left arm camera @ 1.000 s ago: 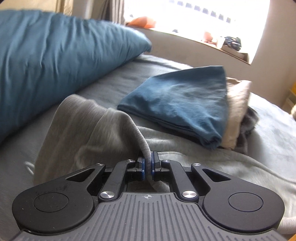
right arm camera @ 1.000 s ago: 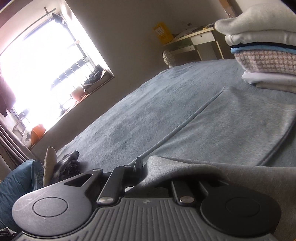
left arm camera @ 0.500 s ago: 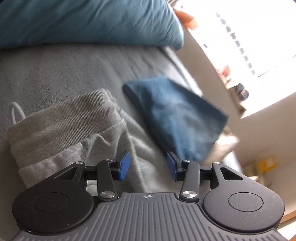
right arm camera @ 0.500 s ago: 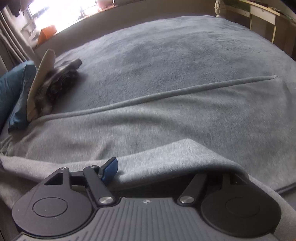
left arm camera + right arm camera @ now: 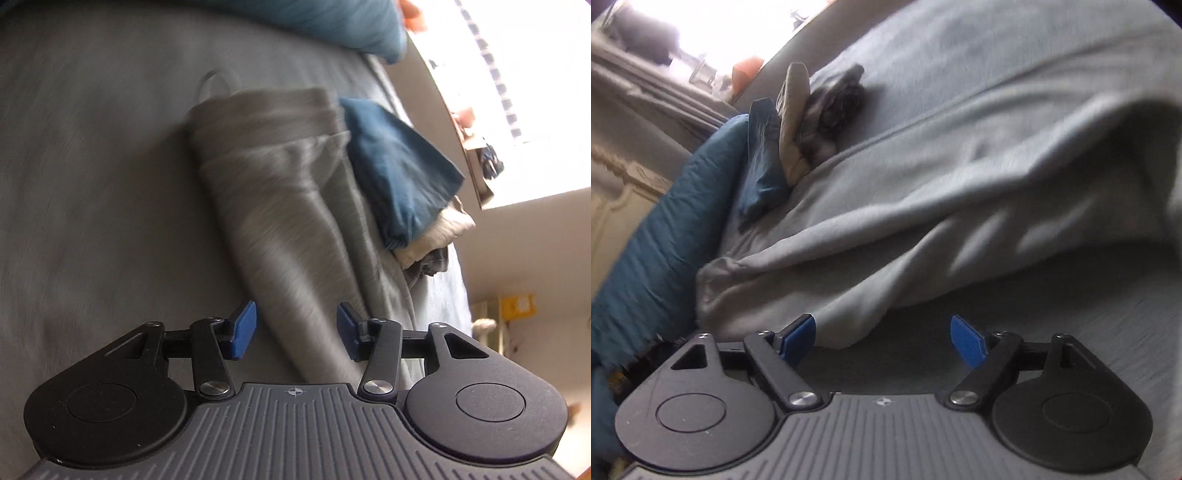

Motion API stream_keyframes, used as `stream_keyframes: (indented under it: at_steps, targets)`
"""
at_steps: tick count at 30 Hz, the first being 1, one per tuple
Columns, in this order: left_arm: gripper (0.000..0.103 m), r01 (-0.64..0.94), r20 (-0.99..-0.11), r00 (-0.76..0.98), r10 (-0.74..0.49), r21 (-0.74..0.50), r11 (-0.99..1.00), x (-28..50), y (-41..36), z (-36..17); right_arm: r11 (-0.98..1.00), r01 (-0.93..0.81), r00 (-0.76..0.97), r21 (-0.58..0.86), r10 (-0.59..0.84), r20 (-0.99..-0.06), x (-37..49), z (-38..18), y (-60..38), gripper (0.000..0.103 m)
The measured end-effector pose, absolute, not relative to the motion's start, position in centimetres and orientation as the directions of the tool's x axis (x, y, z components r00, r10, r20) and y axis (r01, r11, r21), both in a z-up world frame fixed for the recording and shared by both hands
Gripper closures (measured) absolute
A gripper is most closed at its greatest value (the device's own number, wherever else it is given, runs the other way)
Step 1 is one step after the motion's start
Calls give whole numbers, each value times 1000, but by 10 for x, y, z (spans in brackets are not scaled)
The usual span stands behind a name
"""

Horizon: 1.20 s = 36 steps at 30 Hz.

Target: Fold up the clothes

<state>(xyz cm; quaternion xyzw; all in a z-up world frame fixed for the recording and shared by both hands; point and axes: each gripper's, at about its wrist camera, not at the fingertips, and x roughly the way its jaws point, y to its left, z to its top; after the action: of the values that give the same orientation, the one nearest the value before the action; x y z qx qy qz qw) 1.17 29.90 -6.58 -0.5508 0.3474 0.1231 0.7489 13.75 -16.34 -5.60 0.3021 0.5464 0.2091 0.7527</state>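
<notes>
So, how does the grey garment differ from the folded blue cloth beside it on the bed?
The grey garment is long, loosely creased and runs up between the open fingers of the left gripper; the folded blue cloth is shorter, flatter and far from the gripper. The grey garment lies directly on the bed, while the blue cloth tops a small pile. Both are soft fabric and neither is gripped.

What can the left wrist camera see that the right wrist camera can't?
Only the left wrist view shows the ribbed waistband of the grey garment and a yellow box by the wall.

Only the right wrist view shows a loose fold of that garment lying by the right gripper.

Both show the grey bed cover, the blue pillow and the pile of folded clothes beside the garment. Both grippers, including the left gripper, have just been opening; neither is gripping anything.
</notes>
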Motion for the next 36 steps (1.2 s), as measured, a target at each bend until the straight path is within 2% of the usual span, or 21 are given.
stream_keyframes:
  at_steps: [3, 8, 16, 19, 22, 23, 24, 26, 30, 36]
  targets:
    - [50, -588, -660, 727, -189, -742, 322, 14, 299, -81, 644, 139, 320, 753, 690, -649, 139, -84, -152, 20]
    - [50, -653, -701, 707, -95, -698, 294, 36, 308, -101, 543, 267, 409, 796, 684, -604, 138, -114, -143, 19]
    - [50, -646, -707, 706, 46, -616, 450, 79, 307, -97, 524, 221, 504, 823, 661, -556, 161, -122, -132, 23]
    - [51, -646, -702, 708, 74, -602, 470, 83, 303, -99, 537, 196, 533, 820, 643, -549, 169, -126, -128, 35]
    - [62, -653, -702, 702, 122, -566, 503, 84, 296, -97, 532, 200, 570, 823, 619, -539, 172, -129, -129, 52]
    - [70, -657, -703, 697, 142, -546, 520, 84, 292, -96, 532, 206, 580, 821, 610, -541, 172, -130, -130, 65]
    - [79, -660, -703, 692, 164, -524, 538, 82, 288, -94, 529, 216, 586, 820, 602, -543, 172, -132, -132, 82]
    - [87, -664, -699, 687, 201, -490, 565, 80, 279, -90, 499, 246, 589, 831, 604, -537, 171, -138, -139, 92]
    - [91, -639, -663, 708, 243, -455, 620, 66, 269, -69, 488, 226, 583, 843, 625, -519, 162, -133, -147, 95]
    - [92, -614, -668, 718, 197, -475, 630, 29, 271, -51, 541, 176, 562, 823, 631, -535, 145, -109, -155, 95]
